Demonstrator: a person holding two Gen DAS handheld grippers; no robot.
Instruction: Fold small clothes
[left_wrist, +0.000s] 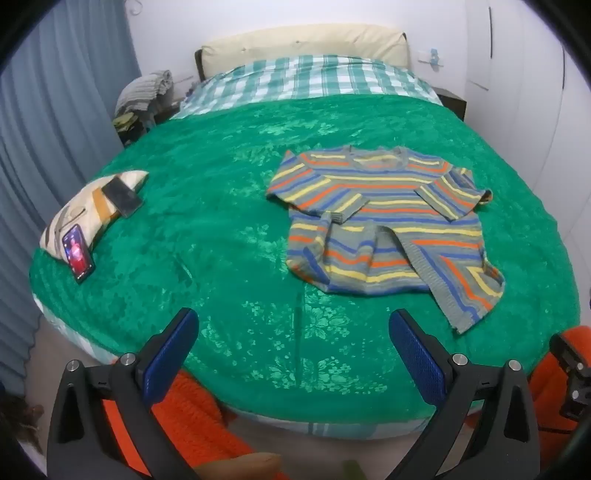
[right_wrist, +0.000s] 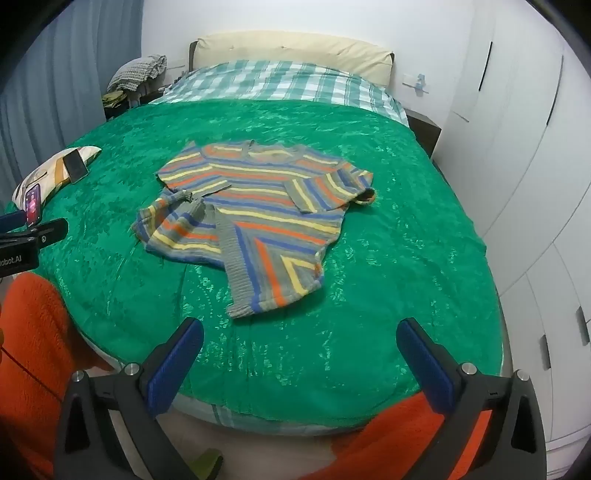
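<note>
- Left wrist view: left gripper (left_wrist: 293, 354) hangs over the near edge of the bed (left_wrist: 221, 206), its two blue-padded jaws spread wide with nothing between them.
- One striped sweater (left_wrist: 384, 218) lies on the green bedspread toward the right side of the bed, neckline toward the headboard, hem toward the near edge. Both sleeves are crossed loosely over the body, and the near right corner of the hem is flipped up and twisted.
- One patterned cushion (left_wrist: 88, 210) rests at the left edge, carrying two phones: a dark one (left_wrist: 122, 195) lying on top, and a lit one (left_wrist: 77, 253) propped against its near end.
- Part of the right gripper's body shows at the right margin of this view.
- Right wrist view: right gripper (right_wrist: 301, 362) is likewise spread wide and empty above the near edge; the sweater (right_wrist: 258, 210) sits near the middle of the bed, well apart from the pads.
- Count here: one sweater, one cushion (right_wrist: 48, 170), two phones, one headboard pillow (right_wrist: 291, 55).
- Risk, judged: the twisted hem corner and bunched cuff may be trapped inside a fold, leaving a lumpy result unless flattened first.
- Risk, judged: the knit is thick and slack, so a pinch on one layer could drag the whole garment across the slippery bedspread.
- Risk, judged: a wide sweep toward the left edge could knock the propped phone over.
</note>
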